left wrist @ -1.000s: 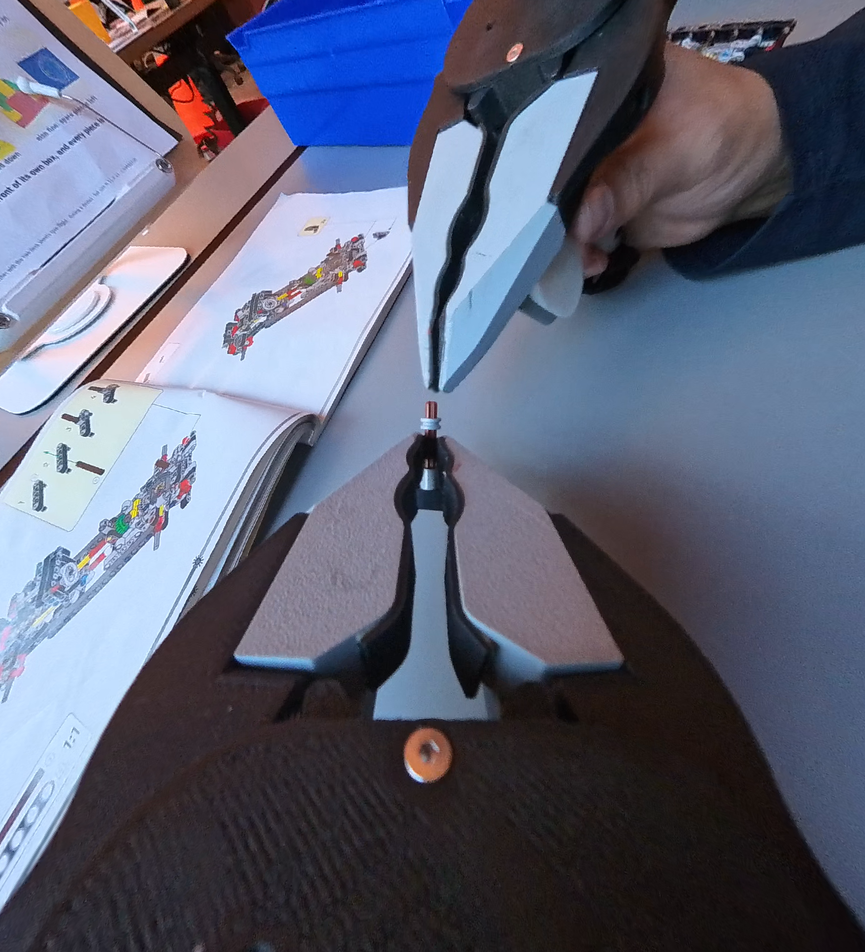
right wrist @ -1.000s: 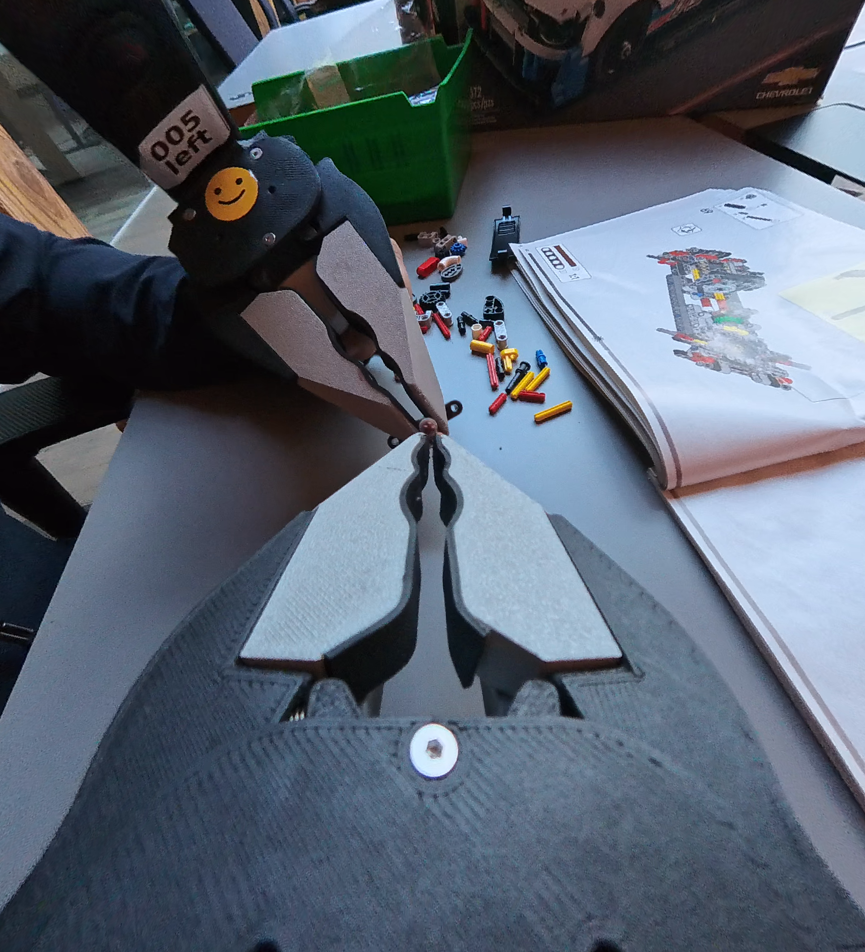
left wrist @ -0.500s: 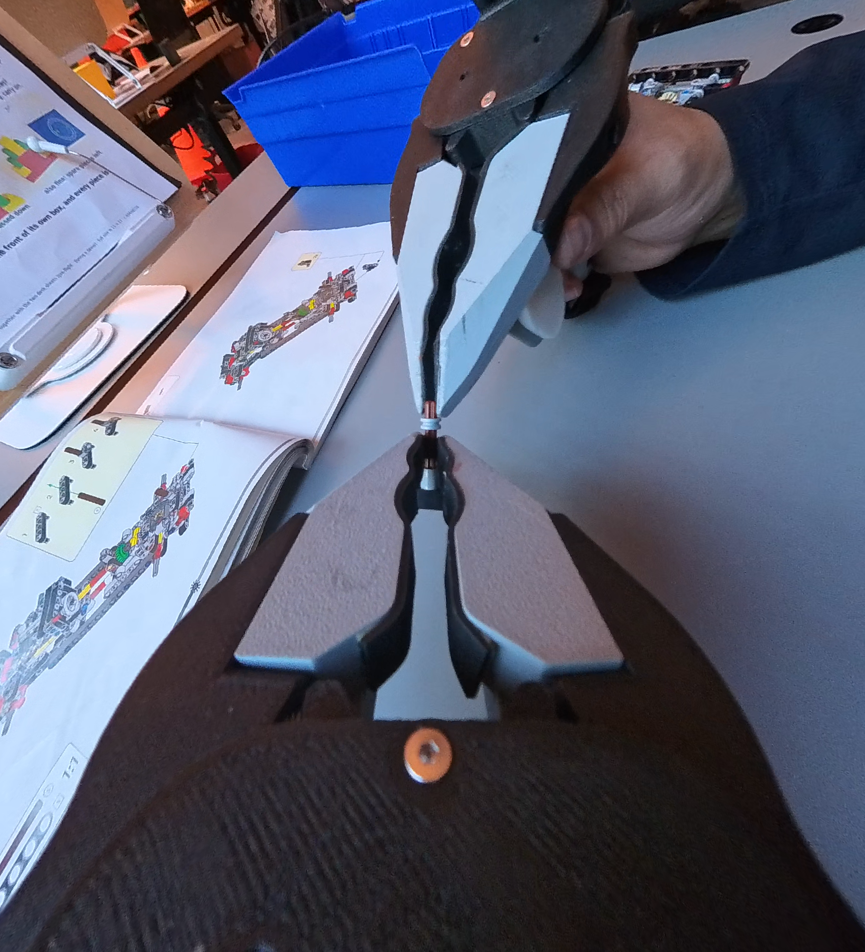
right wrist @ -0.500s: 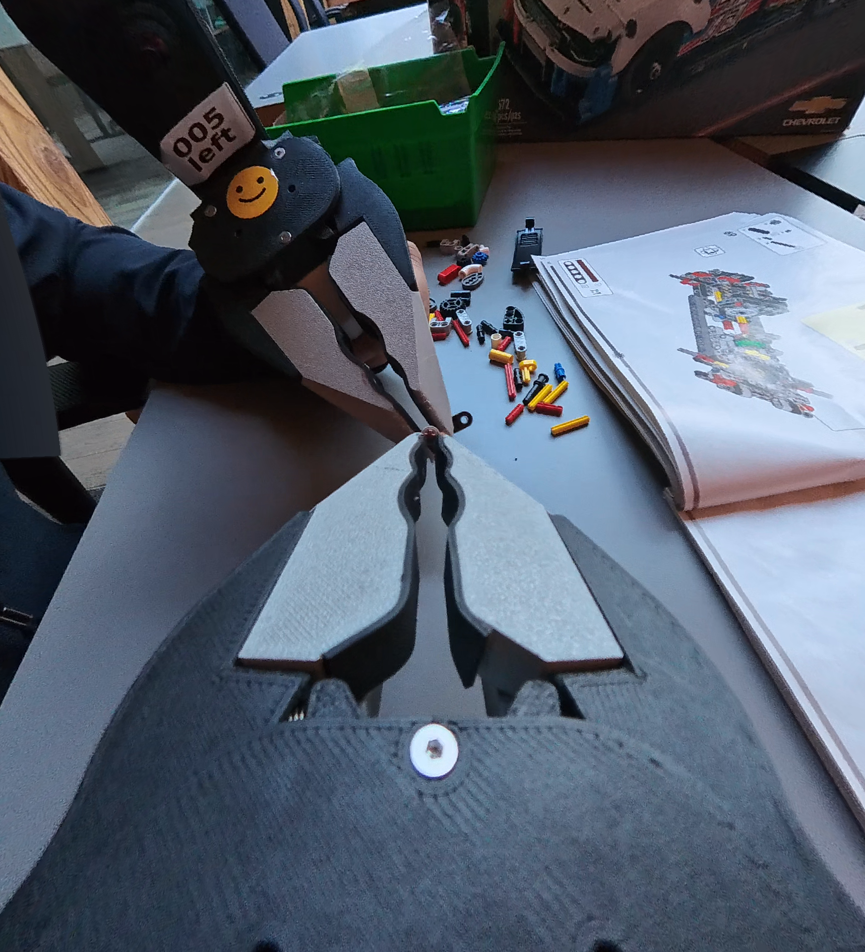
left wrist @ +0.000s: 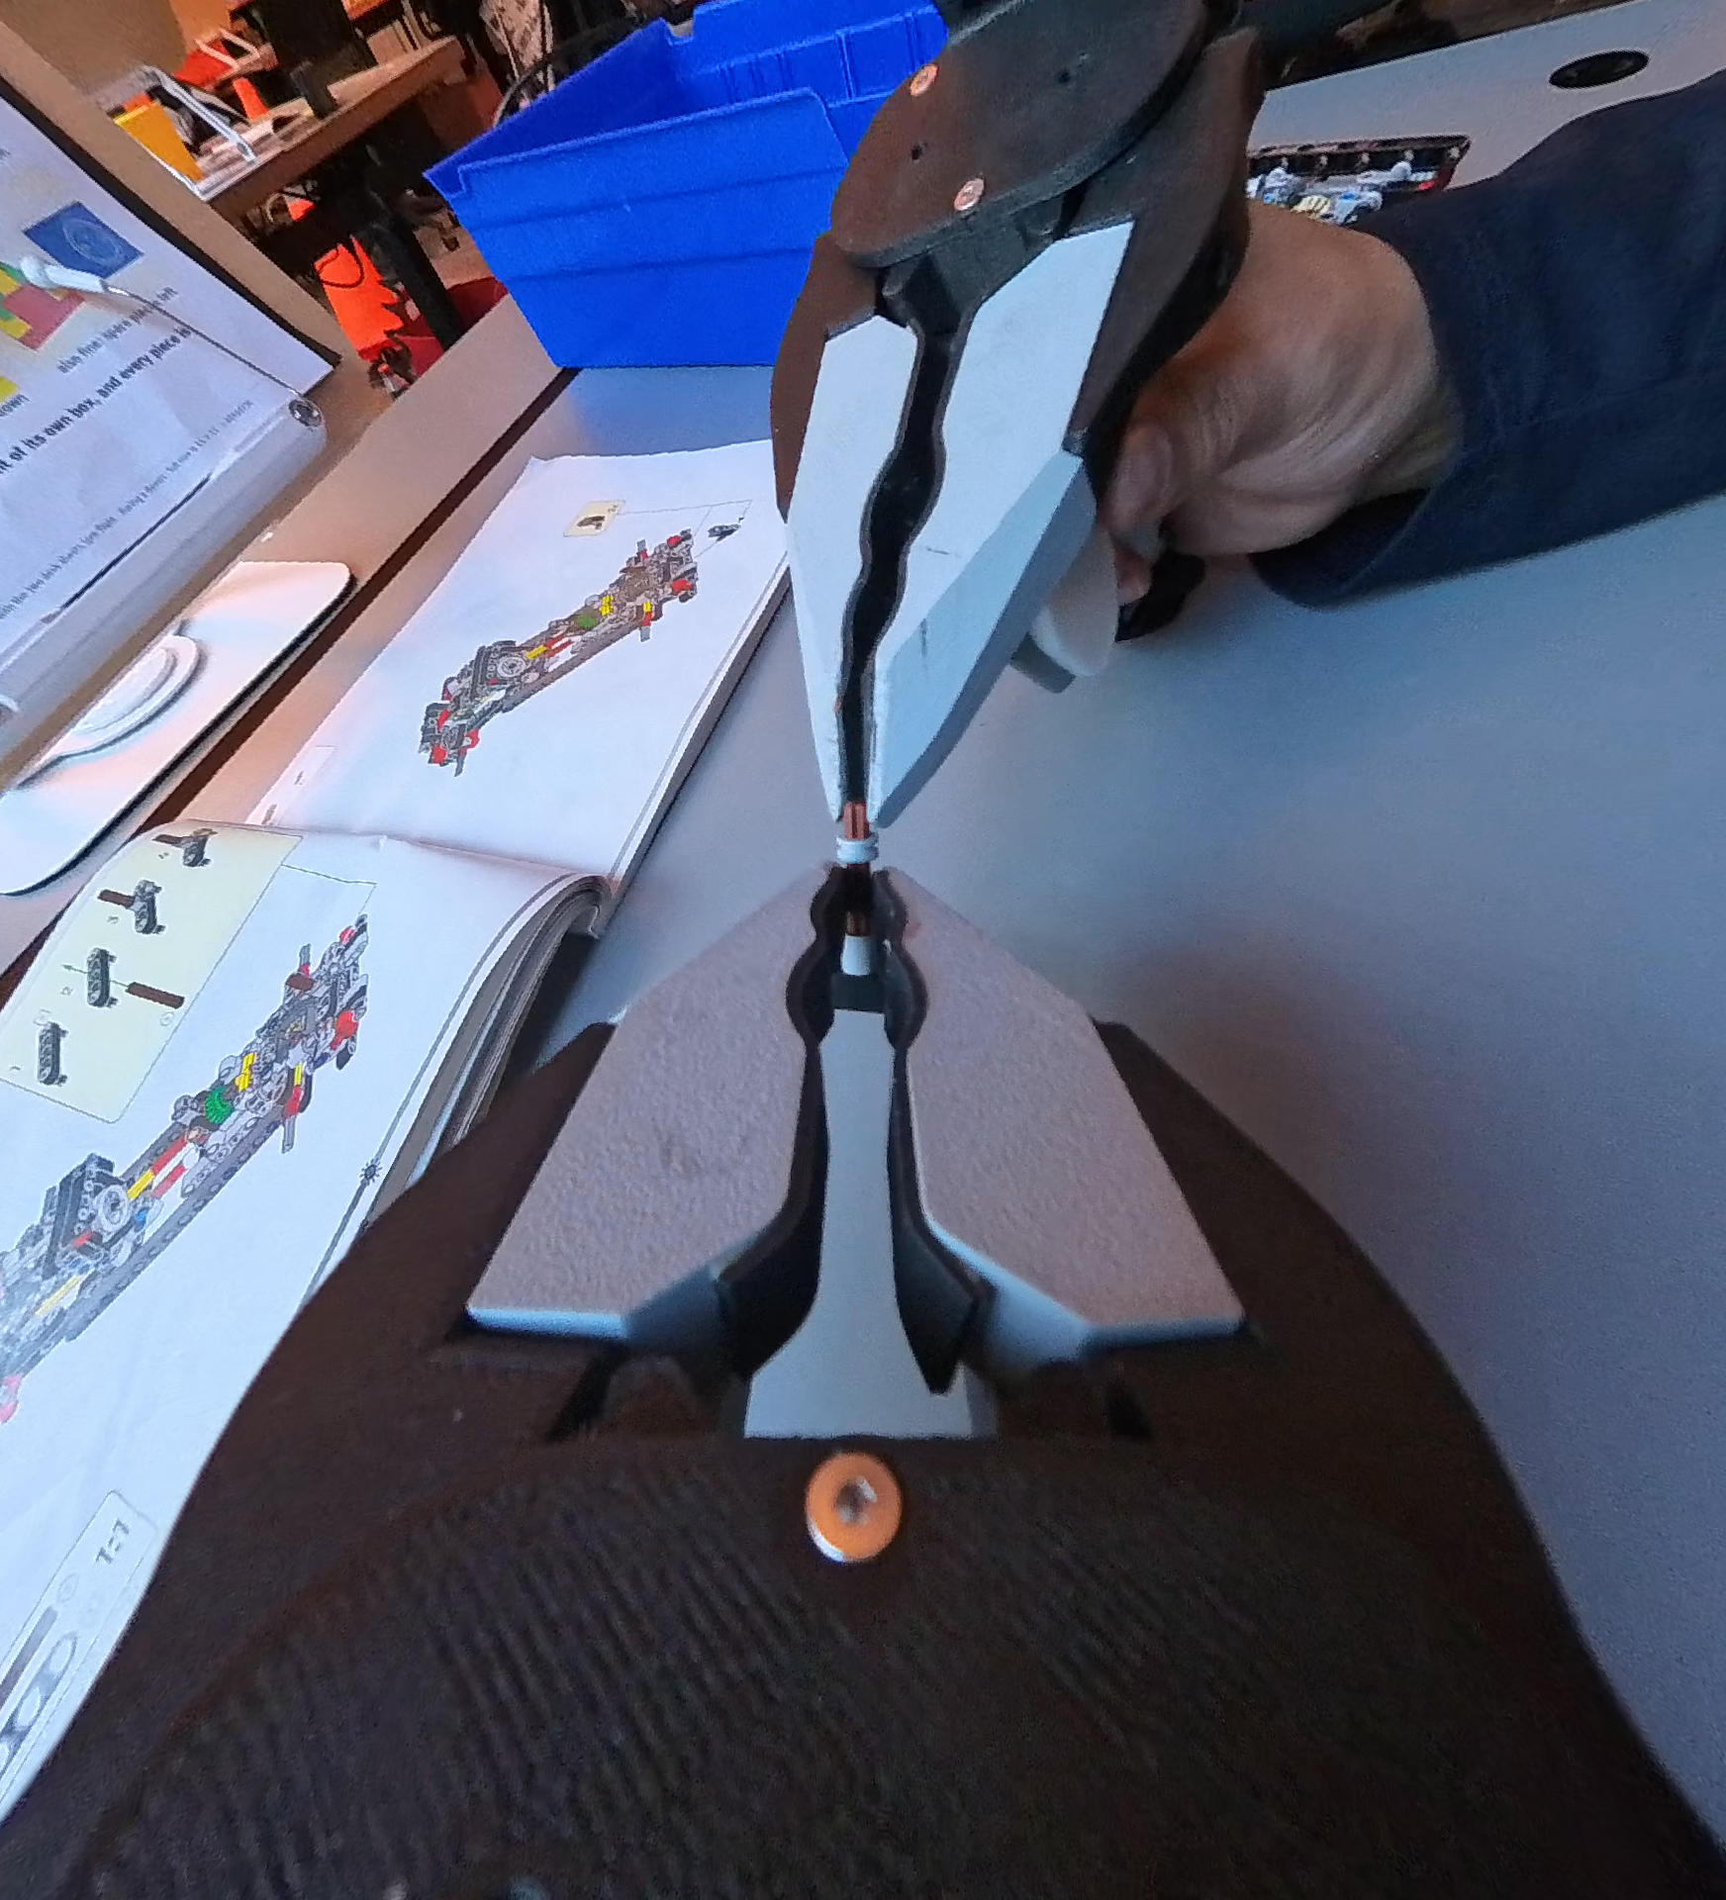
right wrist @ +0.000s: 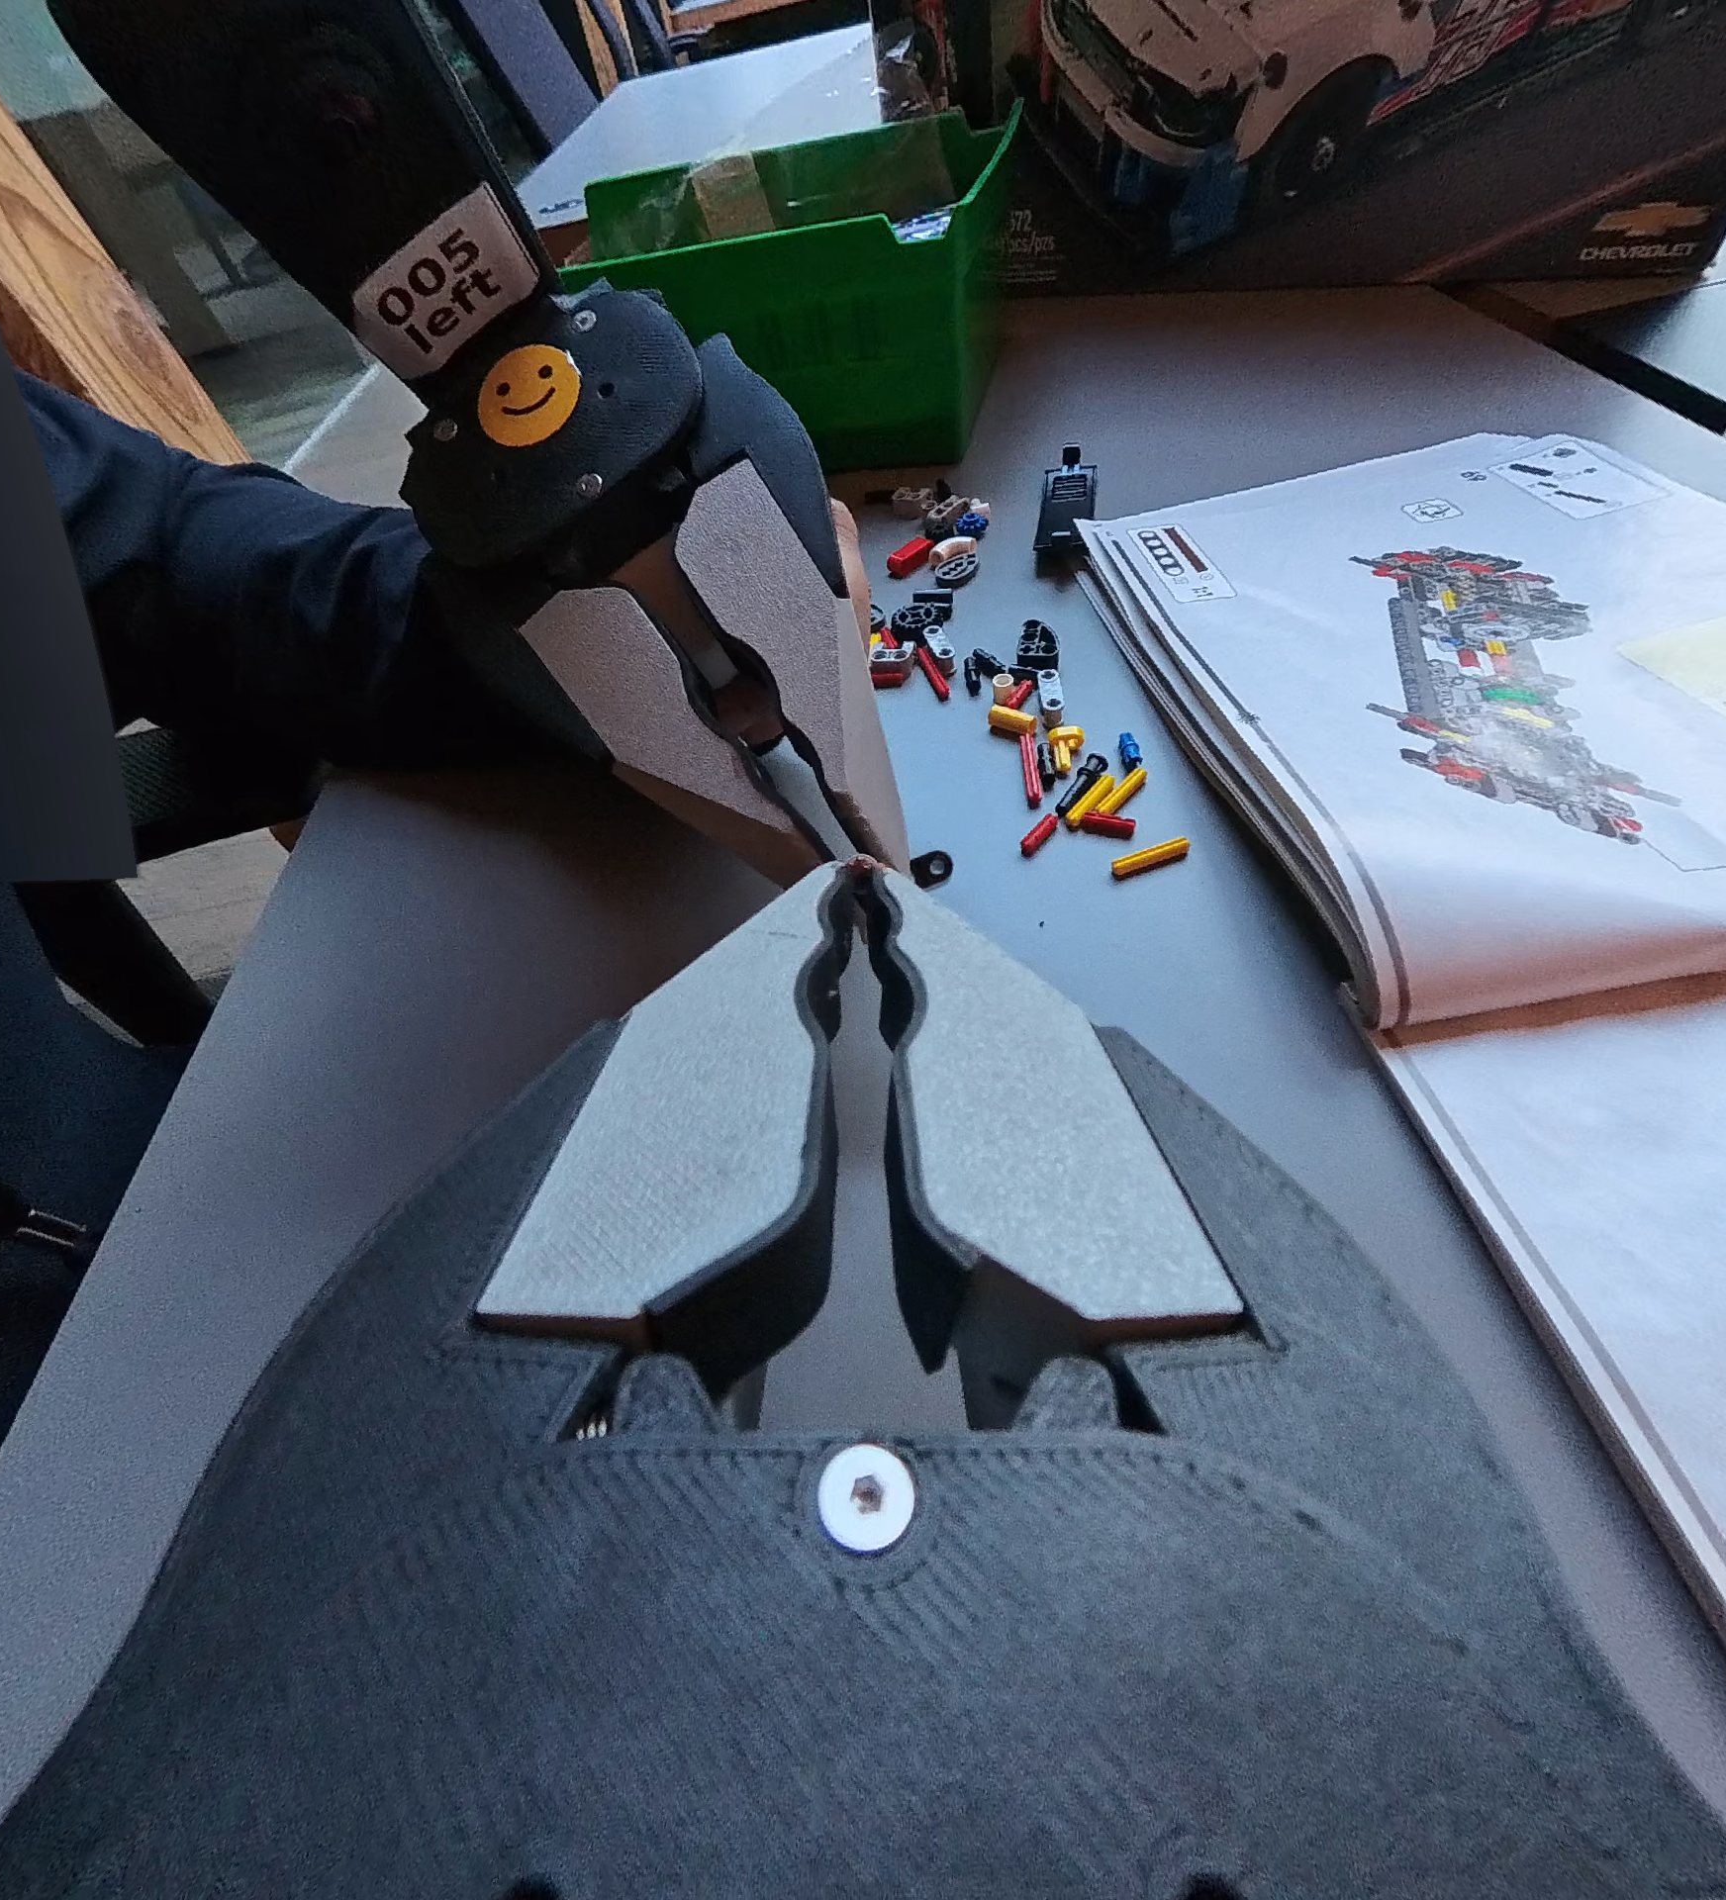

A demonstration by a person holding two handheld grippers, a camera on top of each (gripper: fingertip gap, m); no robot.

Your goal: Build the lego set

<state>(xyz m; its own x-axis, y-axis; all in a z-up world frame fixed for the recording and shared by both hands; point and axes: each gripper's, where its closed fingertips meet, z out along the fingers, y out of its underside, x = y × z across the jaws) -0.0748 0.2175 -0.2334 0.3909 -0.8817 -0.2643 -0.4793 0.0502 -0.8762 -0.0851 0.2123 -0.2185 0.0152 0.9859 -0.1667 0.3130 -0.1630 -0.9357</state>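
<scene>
In the left wrist view my left gripper is shut on a thin red-brown axle that stands upright out of its tips. A light grey bush rings the axle just above the tips. A second light grey piece and a dark part sit lower between the fingers. My right gripper comes down from above, shut, with its tips against the grey bush and the axle's top end in the slit between them. In the right wrist view the axle's end shows at my right gripper's tips, which meet the left gripper.
An open instruction booklet lies left on the grey table and also shows in the right wrist view. Several loose small parts and a black link lie behind the grippers. A green bin, a blue bin and a car box stand farther back. Less than 4 cm separates the two grippers' tips.
My right gripper came down from just above the axle until its shut tips met the axle's top and the grey bush. The left gripper kept its hold on the axle.
</scene>
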